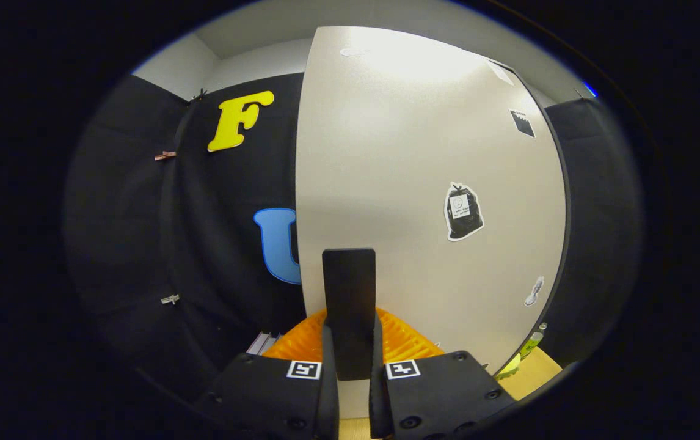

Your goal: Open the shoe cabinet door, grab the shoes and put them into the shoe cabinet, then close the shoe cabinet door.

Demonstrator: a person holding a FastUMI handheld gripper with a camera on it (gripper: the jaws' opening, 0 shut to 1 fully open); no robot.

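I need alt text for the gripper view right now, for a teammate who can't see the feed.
The gripper is closed on the dark upright handle of a pale cabinet door, which rises just ahead of the fingers. The door carries a few stickers, and an orange ribbed object sits low behind the fingers.

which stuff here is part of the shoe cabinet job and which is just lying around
Part of the job:
- cabinet door
- door handle, gripper shut on it

Lying about:
- orange ribbed thing behind the handle
- stickers on the door
- yellow-green bottle beside the door
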